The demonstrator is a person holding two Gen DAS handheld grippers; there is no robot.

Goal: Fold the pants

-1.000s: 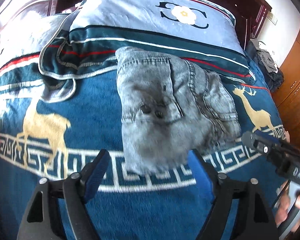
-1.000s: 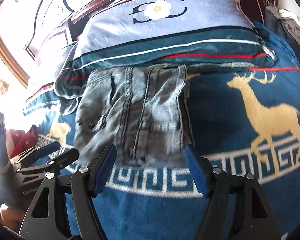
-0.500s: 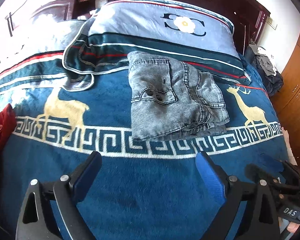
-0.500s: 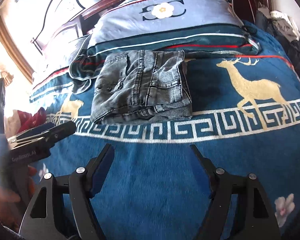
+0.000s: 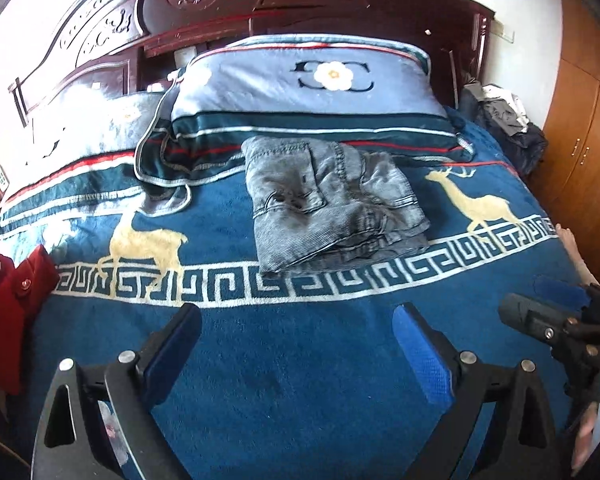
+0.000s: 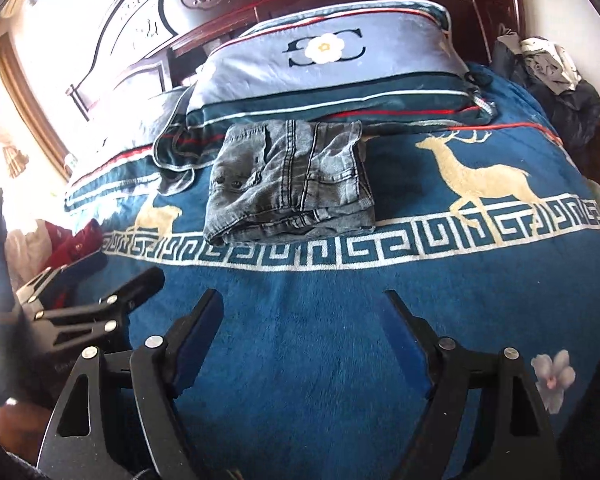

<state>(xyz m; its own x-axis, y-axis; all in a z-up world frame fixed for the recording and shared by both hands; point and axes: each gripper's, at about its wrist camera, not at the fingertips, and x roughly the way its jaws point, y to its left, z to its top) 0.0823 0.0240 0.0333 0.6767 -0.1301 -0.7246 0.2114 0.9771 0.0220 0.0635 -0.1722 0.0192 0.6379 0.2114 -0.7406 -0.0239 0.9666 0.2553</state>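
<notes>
Now folded pants (image 5: 332, 204) lie well beyond left claw (image 5: 298, 330)

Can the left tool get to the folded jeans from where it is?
Probably yes. Only bare blue blanket lies between the left tool and the folded jeans, and the tool is open and empty.

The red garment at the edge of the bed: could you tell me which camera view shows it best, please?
The left wrist view shows it best: the red garment fills the left edge, with a button plainly visible. In the right wrist view it is smaller and farther off, half washed out by window glare, behind the left gripper.
</notes>
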